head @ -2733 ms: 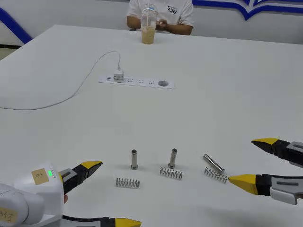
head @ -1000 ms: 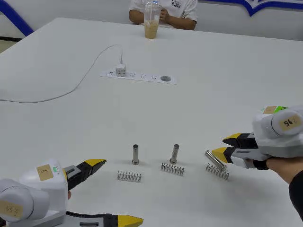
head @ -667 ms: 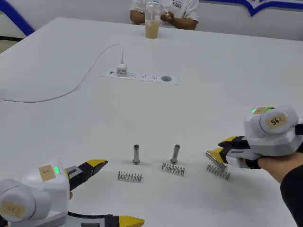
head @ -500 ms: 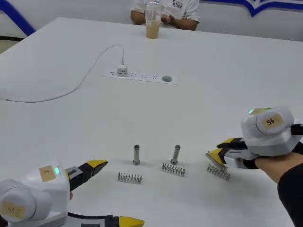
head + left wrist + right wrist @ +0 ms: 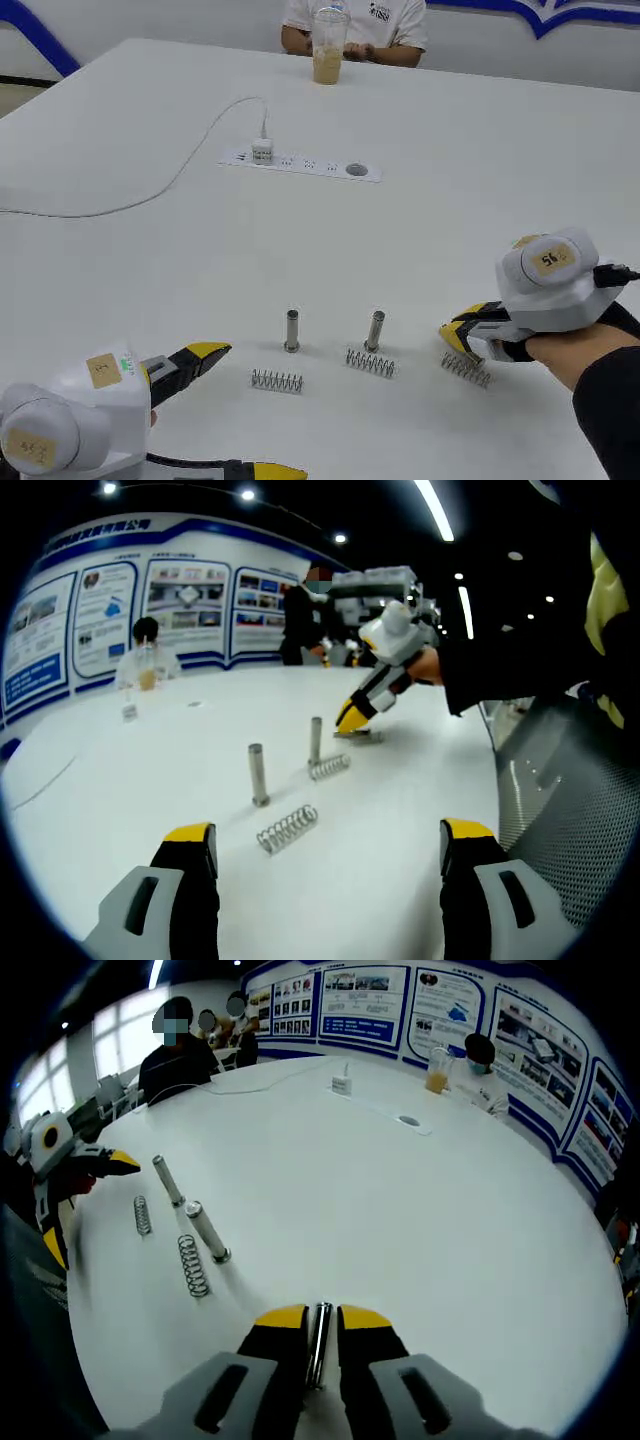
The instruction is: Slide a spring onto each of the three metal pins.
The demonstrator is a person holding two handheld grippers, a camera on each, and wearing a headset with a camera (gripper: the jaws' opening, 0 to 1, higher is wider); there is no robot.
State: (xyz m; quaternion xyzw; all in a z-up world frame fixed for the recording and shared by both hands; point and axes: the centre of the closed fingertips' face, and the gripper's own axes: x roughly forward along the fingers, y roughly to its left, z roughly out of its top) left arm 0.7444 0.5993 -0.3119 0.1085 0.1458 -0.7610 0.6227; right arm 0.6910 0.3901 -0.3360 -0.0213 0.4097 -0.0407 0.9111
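Right gripper: jaws clamped on third pin, seemingly near its end.
Left gripper: jaws wide apart, holding nothing.
Springs: lying beside upright pins.

A: Surface?
B: Large white table.
A: What's on the far side?
B: Clear plastic cup with a beige drink at the far edge. Mid-table there's a white power strip with a white charger plugged in at its left end. A white cable runs from the charger and curves off left.
A: Near side?
B: Two metal pins standing upright, left pin and middle pin, apart. Three springs lying flat in a row: left spring just in front of the left pin, middle spring just in front of the middle pin, right spring further right.
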